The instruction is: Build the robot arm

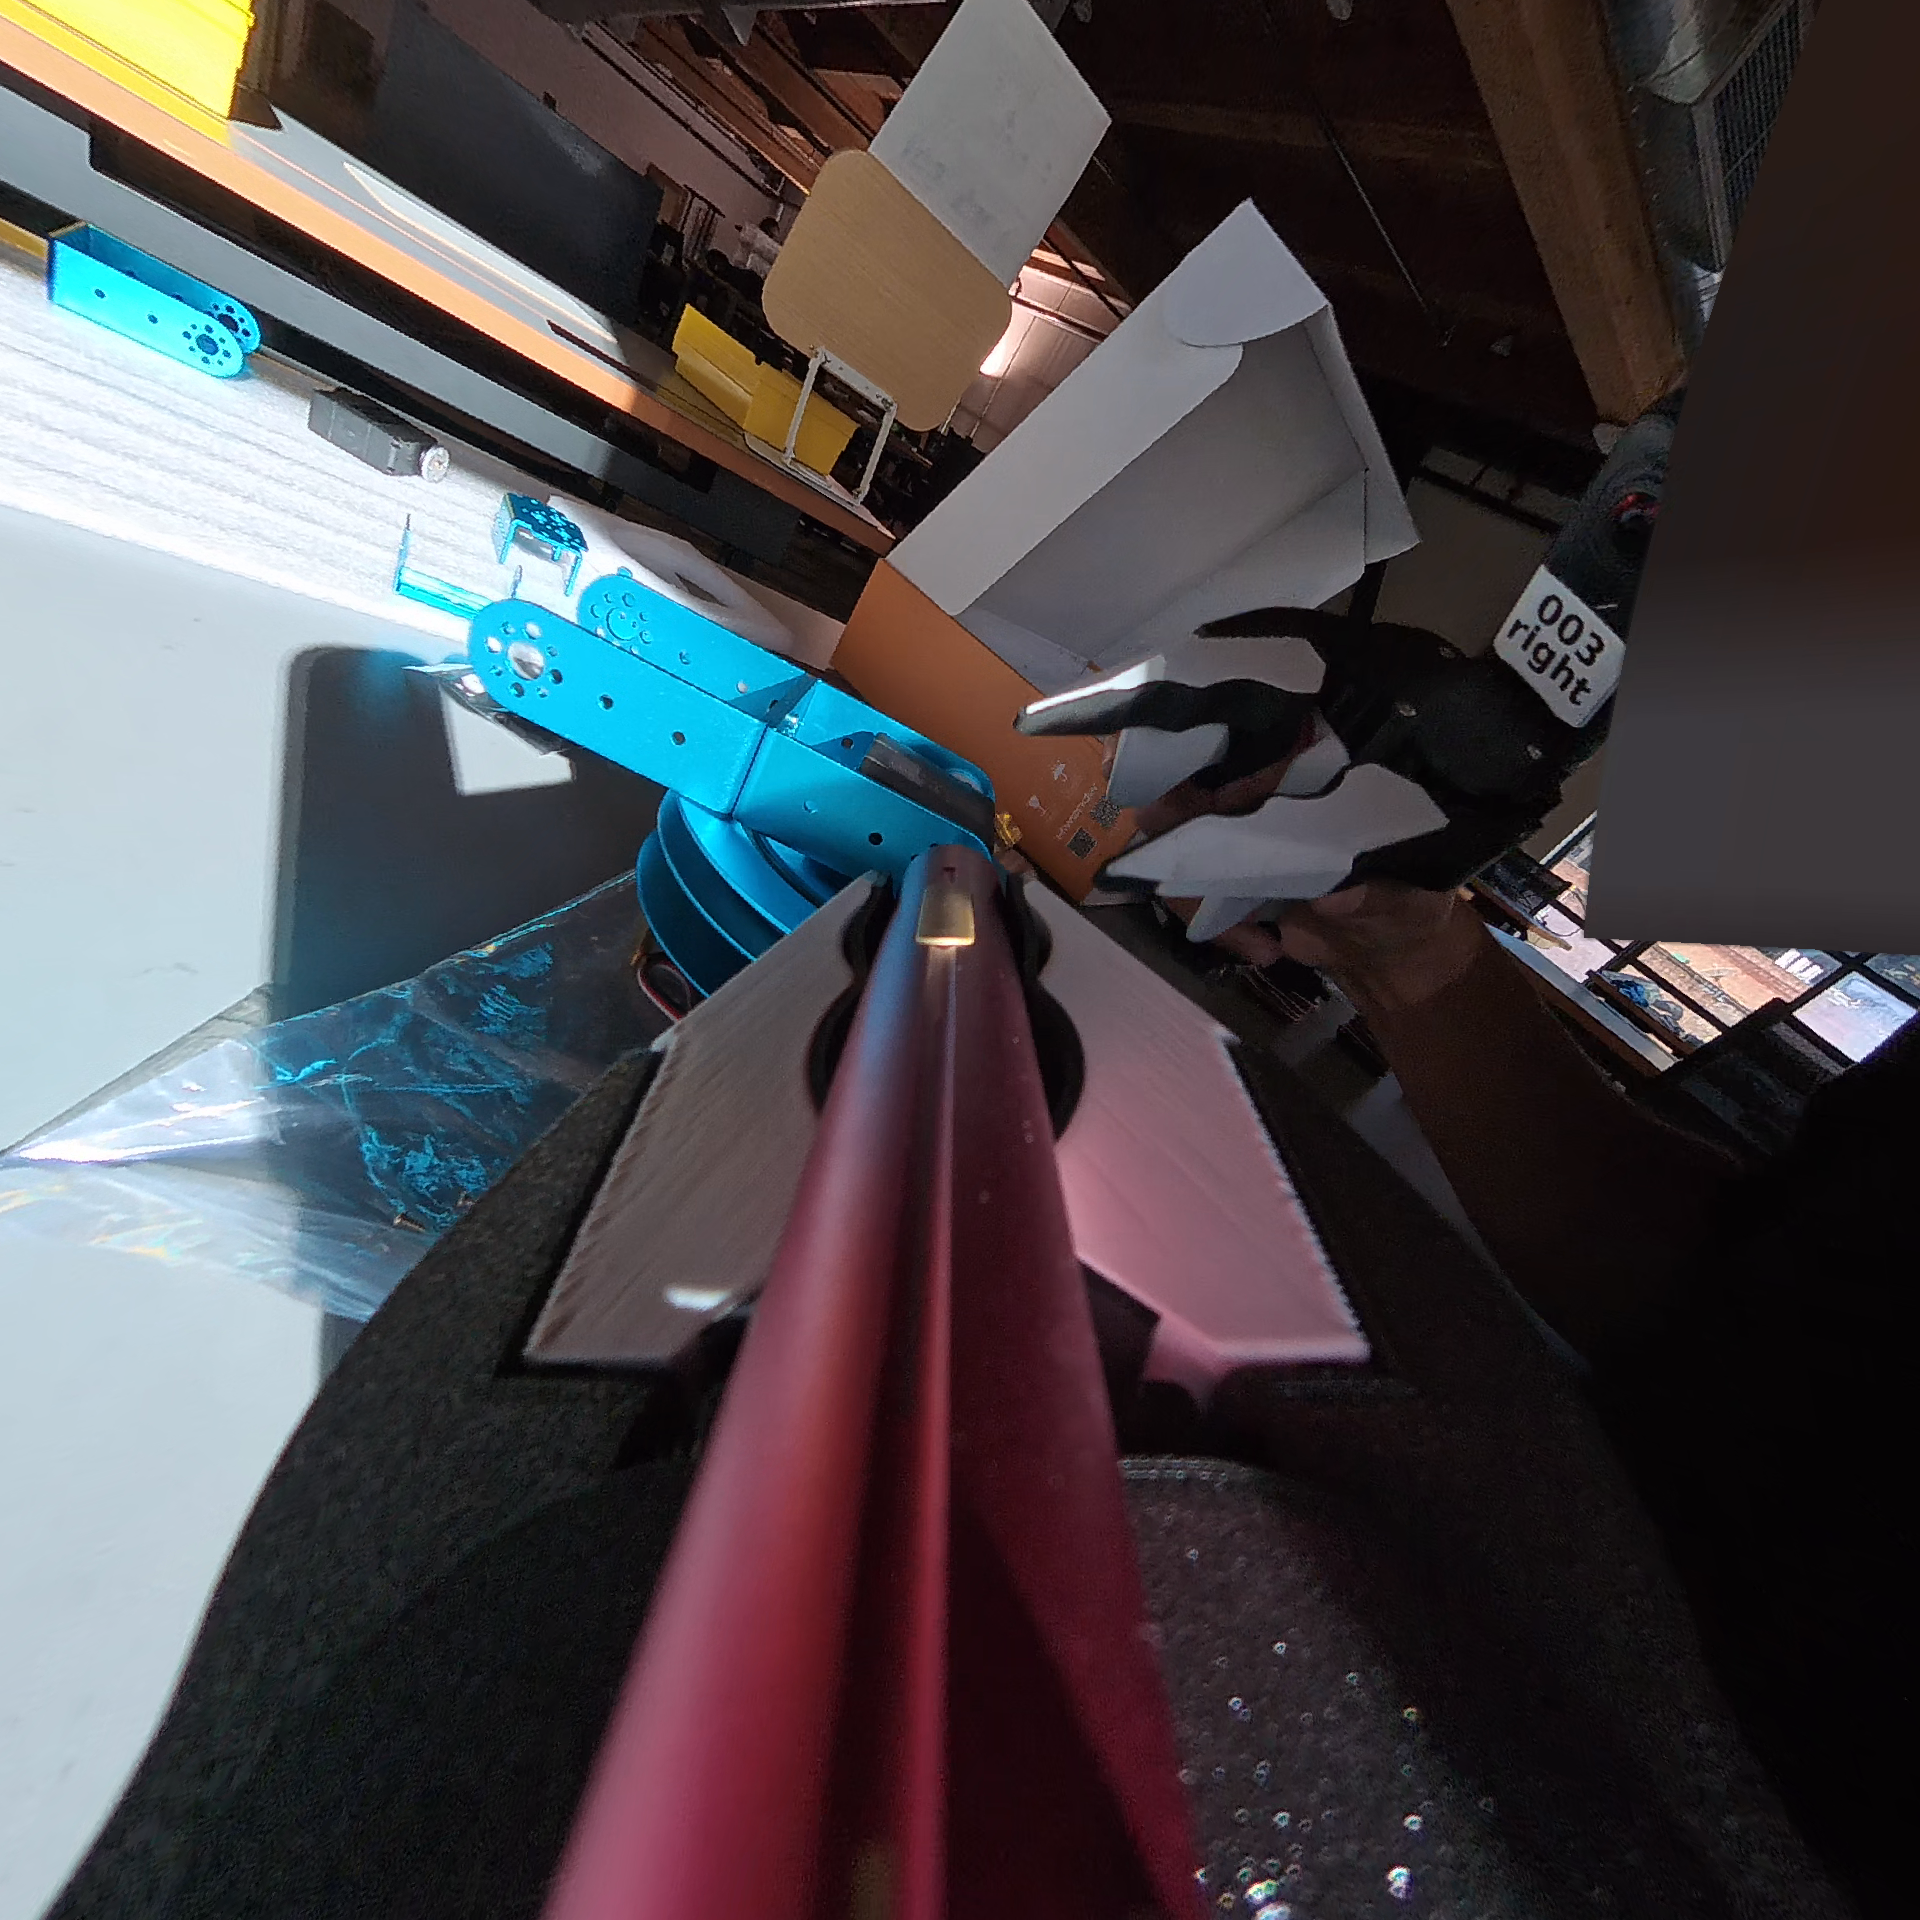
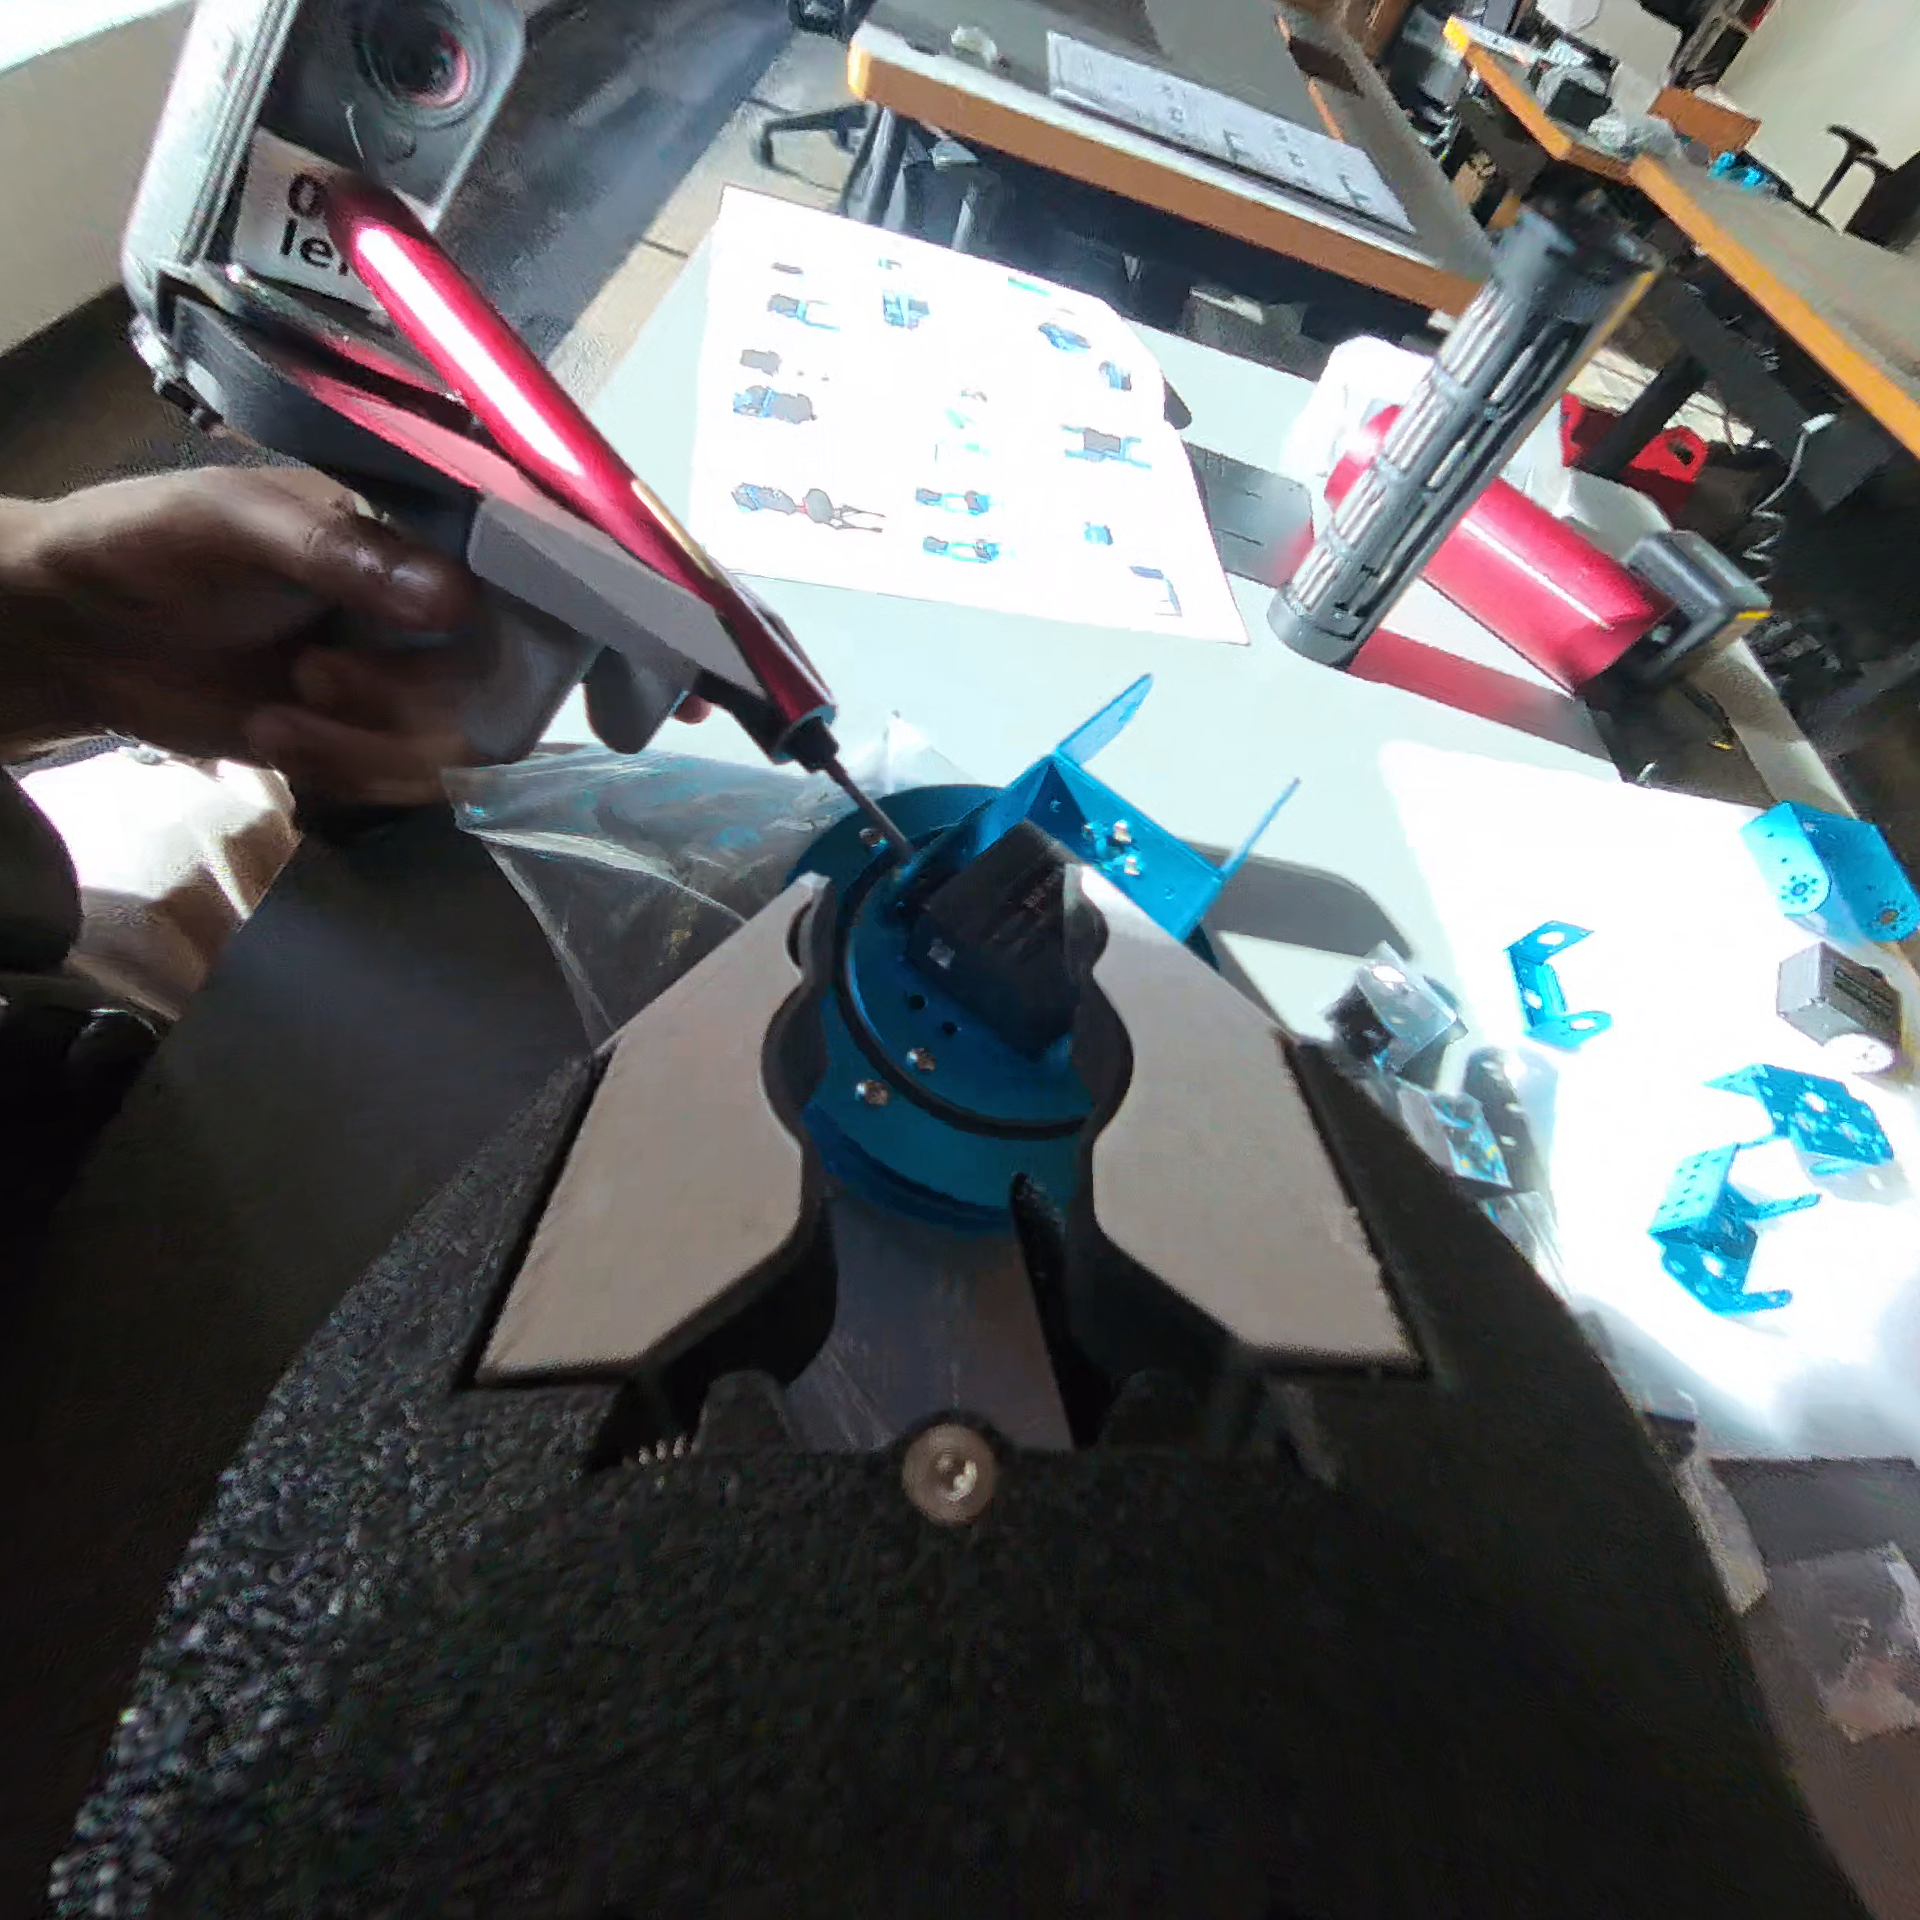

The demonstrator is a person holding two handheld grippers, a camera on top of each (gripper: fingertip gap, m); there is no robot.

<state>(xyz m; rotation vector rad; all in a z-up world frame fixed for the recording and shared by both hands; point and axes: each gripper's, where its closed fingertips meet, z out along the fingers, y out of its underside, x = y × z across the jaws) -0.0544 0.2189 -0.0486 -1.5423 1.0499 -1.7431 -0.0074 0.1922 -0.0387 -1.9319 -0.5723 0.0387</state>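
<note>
My left gripper (image 1: 940,894) is shut on a slim red screwdriver (image 1: 904,1351) that runs forward between its fingers. In the right wrist view the screwdriver (image 2: 582,457) slants down and its thin bit (image 2: 873,821) touches the top of a blue round base (image 2: 935,1122) beside a black servo (image 2: 997,935). A blue bracket (image 2: 1122,821) is fixed behind the servo. My right gripper (image 2: 945,894) has its fingers (image 2: 686,1143) closed on both sides of the round base, which rests on the table. The right gripper also shows in the left wrist view (image 1: 1070,800), next to the blue assembly (image 1: 727,727).
A printed sheet with pictures (image 2: 935,416) lies behind the assembly. A red cylinder (image 2: 1507,561) and a grey bit holder (image 2: 1455,436) stand at the right. Loose blue brackets (image 2: 1745,1195) and a servo (image 2: 1839,997) lie far right. A clear plastic bag (image 2: 623,862) lies left. An open cardboard box (image 1: 1143,520) stands behind. The left gripper's tips are roughly 6 centimeters from the right gripper's. The blue bracket (image 2: 1122,821) is about 7 centimeters from my right fingertips.
</note>
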